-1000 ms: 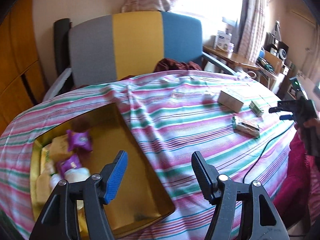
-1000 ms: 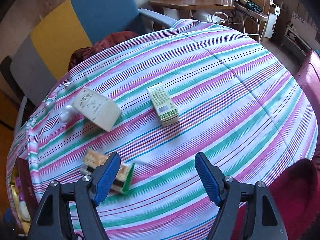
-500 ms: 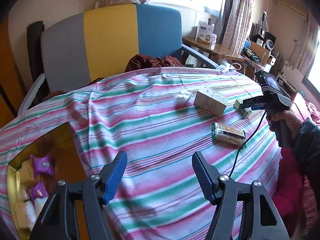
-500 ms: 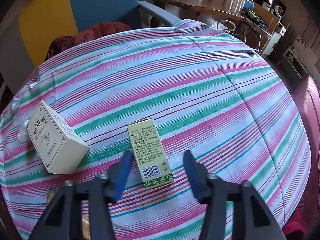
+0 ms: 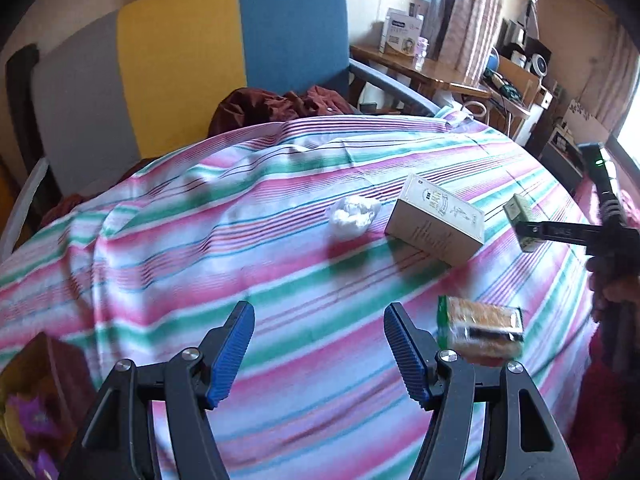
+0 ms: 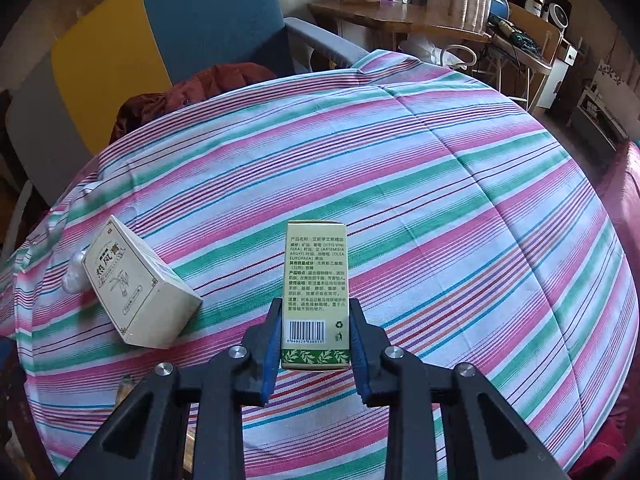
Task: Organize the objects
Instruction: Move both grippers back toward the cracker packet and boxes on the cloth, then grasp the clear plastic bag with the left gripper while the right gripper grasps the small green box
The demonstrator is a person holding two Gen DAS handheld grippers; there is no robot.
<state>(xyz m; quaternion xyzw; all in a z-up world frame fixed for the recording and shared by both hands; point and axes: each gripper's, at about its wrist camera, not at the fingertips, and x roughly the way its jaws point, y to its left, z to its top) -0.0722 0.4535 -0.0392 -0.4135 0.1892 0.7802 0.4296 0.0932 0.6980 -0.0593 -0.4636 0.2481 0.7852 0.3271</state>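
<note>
Two cartons: green box (image 6: pixel 316 292), cream box (image 6: pixel 140 288); one snack packet (image 5: pixel 480 330); one wad (image 5: pixel 352 216).

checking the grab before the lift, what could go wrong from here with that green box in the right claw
1. The right claw pinches the green box only near its barcode end; most of it sticks out forward, so it could pivot or slip in transit.
2. The beige box sits close on the left; a leftward swing might knock it.
3. The left claw hangs open near the snack pack and may bump it.
</note>
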